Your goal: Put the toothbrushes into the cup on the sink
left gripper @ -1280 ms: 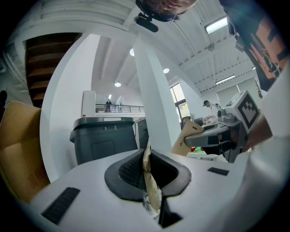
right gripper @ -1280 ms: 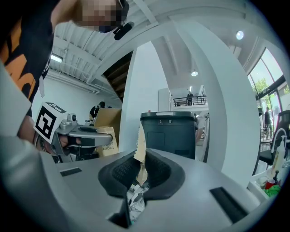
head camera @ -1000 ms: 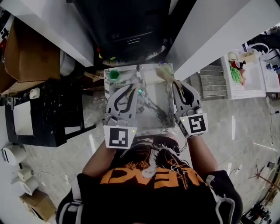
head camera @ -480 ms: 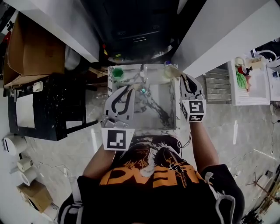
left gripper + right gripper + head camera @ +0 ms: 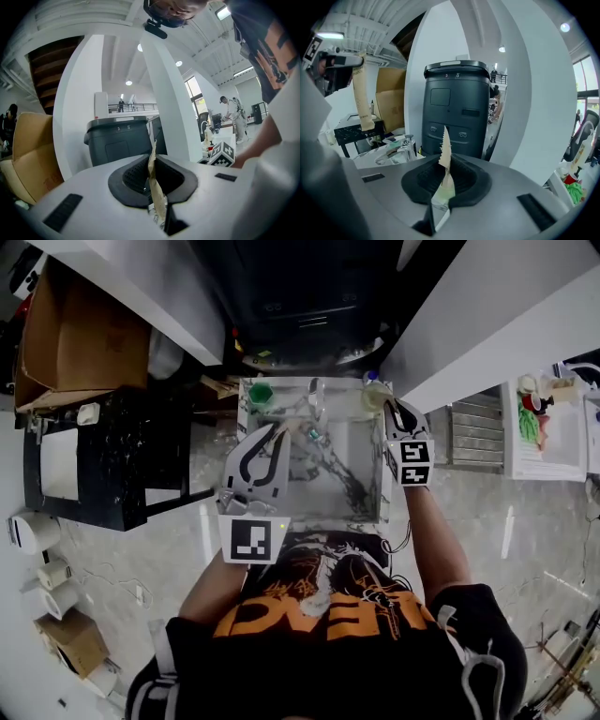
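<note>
- Over the marble-look sink [image 5: 352, 451], left tongs [image 5: 274, 435] are all but closed, pinching a brown paper packet [image 5: 157, 192], prob. a wrapped toothbrush. The packet pokes out past the tips.
- At the sink's back right corner, right tongs [image 5: 390, 411] are likewise nearly closed on a 2nd packet [image 5: 445, 159] w/ a saw-tooth end.
- On the back left corner sits a green cup [image 5: 260, 393], beside the faucet [image 5: 314, 407].
- At the back right sits a pale round vessel [image 5: 375, 395], just ahead of the right tongs. Which of the two is the task's cup can't be told.
- Step in hand, by judgement: getting the 2nd packet into a vessel.
- To do it well:
  - bring the packet upright over the mouth, lower end first;
  - centre it before letting go, since the paper is light & flat and may catch the rim or tip the vessel;
  - open only once the lower end is inside;
  - hold the left-hand packet clear of the faucet meanwhile.
</note>
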Tool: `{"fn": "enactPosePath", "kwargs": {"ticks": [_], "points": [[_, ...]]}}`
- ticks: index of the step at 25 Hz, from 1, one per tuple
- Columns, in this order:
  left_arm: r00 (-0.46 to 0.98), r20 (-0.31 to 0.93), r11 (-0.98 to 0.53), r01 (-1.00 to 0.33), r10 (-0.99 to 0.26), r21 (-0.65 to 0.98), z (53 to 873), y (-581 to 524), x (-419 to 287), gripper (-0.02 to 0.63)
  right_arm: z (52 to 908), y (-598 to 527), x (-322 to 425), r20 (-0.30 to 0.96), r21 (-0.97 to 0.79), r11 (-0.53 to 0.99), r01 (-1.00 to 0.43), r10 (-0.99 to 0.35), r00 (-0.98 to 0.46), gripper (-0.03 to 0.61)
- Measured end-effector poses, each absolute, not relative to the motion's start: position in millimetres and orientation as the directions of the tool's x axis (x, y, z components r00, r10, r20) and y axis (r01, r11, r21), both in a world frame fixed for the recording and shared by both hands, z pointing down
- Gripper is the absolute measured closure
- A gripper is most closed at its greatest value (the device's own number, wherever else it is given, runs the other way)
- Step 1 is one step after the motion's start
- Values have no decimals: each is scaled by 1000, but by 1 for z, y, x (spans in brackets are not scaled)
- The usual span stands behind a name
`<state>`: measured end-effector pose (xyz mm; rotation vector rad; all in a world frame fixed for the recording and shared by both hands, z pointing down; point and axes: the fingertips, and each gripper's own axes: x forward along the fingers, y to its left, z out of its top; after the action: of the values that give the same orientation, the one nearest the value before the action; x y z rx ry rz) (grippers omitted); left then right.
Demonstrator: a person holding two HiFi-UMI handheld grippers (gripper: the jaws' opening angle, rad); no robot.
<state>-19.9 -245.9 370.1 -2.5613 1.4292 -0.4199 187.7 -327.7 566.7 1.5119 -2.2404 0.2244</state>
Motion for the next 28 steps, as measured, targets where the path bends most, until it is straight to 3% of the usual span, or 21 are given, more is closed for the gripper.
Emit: {"fn": "enactPosePath", "kwargs": {"ticks": [28], "points": [[530, 186, -559, -810, -827, -175, 410, -251, 13, 563, 607, -350, 185, 502, 101, 402, -910, -810, -302, 531]]}}
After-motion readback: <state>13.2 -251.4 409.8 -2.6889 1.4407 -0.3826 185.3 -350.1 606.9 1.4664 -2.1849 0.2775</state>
